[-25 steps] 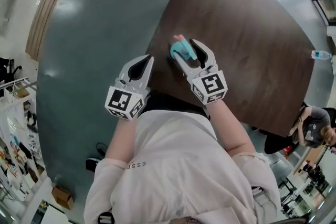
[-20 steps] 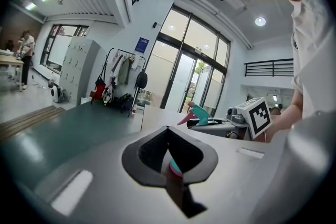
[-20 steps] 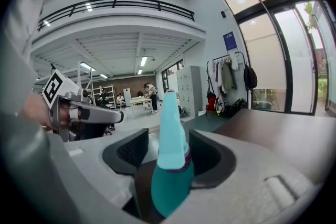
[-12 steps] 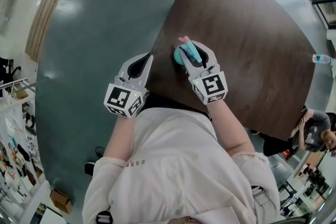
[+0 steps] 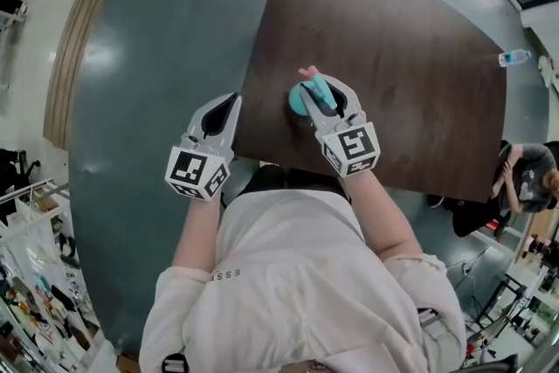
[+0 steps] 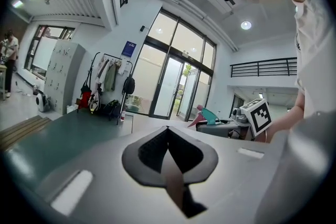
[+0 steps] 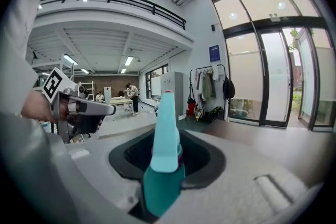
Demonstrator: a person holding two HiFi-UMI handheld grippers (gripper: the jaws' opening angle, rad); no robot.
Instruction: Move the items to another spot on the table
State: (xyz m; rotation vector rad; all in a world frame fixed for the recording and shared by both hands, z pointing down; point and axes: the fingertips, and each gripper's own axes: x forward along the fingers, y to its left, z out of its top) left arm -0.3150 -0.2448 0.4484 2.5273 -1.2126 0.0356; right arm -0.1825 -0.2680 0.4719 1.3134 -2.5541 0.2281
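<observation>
A teal spray bottle point(image 5: 306, 97) with a pink nozzle sits between the jaws of my right gripper point(image 5: 320, 88), near the front edge of the dark brown table point(image 5: 393, 57). The jaws have just been closing, and they now pinch the bottle. In the right gripper view the bottle point(image 7: 164, 149) stands straight up between the fingers. My left gripper point(image 5: 229, 100) hangs to the left, just off the table's edge over the floor, with its jaws together and nothing in them. The left gripper view shows the bottle point(image 6: 210, 115) in the right gripper off to its right.
A clear water bottle point(image 5: 514, 58) lies at the table's far right edge. A person point(image 5: 528, 179) sits beside the table at the right. Grey-green floor point(image 5: 148, 57) runs along the table's left side. Racks with bags and glass doors stand in the background.
The right jaws stood wide around the bottle a second ago and have closed on it. Both grippers have risen slightly, and the left one has drifted left.
</observation>
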